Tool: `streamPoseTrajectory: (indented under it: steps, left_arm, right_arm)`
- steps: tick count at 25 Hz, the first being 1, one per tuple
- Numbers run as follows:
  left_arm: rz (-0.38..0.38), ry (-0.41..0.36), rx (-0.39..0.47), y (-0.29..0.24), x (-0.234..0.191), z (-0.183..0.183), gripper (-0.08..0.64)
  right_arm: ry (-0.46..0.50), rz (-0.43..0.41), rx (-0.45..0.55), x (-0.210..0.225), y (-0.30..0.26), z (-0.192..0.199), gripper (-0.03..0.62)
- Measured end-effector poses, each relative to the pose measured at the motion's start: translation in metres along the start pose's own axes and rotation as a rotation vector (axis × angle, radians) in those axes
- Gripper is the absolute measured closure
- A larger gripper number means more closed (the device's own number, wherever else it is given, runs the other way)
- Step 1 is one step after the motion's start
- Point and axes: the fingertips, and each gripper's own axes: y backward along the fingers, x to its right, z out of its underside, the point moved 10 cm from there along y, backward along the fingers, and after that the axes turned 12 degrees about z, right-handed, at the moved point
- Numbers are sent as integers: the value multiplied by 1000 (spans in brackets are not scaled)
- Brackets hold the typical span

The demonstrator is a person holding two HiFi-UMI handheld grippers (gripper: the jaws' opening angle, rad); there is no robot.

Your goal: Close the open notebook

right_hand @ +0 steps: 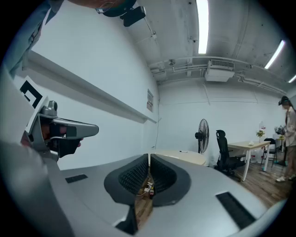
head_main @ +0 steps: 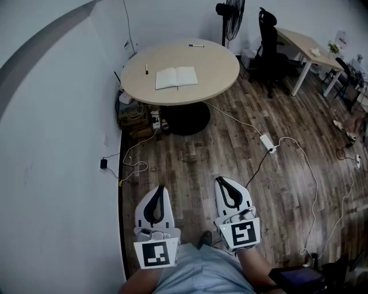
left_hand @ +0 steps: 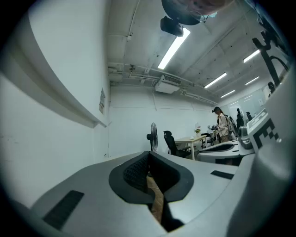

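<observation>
Head view: the open white paper notebook [head_main: 176, 77] lies flat mid-top on the round beige table [head_main: 221, 72], well beyond the left gripper [head_main: 161, 188] and right gripper [head_main: 219, 180], both pinched together, empty.

looks like an office or shared workspace tbh: round meeting table [head_main: 218, 69] with a notebook [head_main: 176, 77] on it, a black swivel chair [head_main: 267, 49] by a long white-legged desk [head_main: 302, 43], a pedestal fan [head_main: 231, 14], a power strip [head_main: 268, 142] with cables trailing over the wood-look floor [head_main: 230, 155], plus tube lights [left_hand: 173, 46] and a ceiling ac unit [right_hand: 222, 70] overhead
</observation>
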Motion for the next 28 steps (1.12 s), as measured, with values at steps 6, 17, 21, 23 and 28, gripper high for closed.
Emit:
streamPoseTrajectory:
  steps: [6, 17, 21, 23, 28]
  left_arm:
    - [-3, -7, 7, 1, 15, -2, 540]
    - [-16, 6, 8, -8, 18, -10, 541]
    - [-21, 41, -55, -22, 4, 8, 540]
    - [-22, 50, -94, -36, -7, 23, 540]
    - [-36, 40, -135, -76, -45, 51, 540]
  right_arm:
    - [-6, 11, 17, 12, 8, -1, 540]
    - [-52, -34, 57, 27, -1, -4, 538]
    - [-55, -32, -27, 26, -17, 17, 538]
    - [-58, -36, -75, 27, -30, 30, 538]
    - [-71, -24, -130, 26, -73, 52, 538]
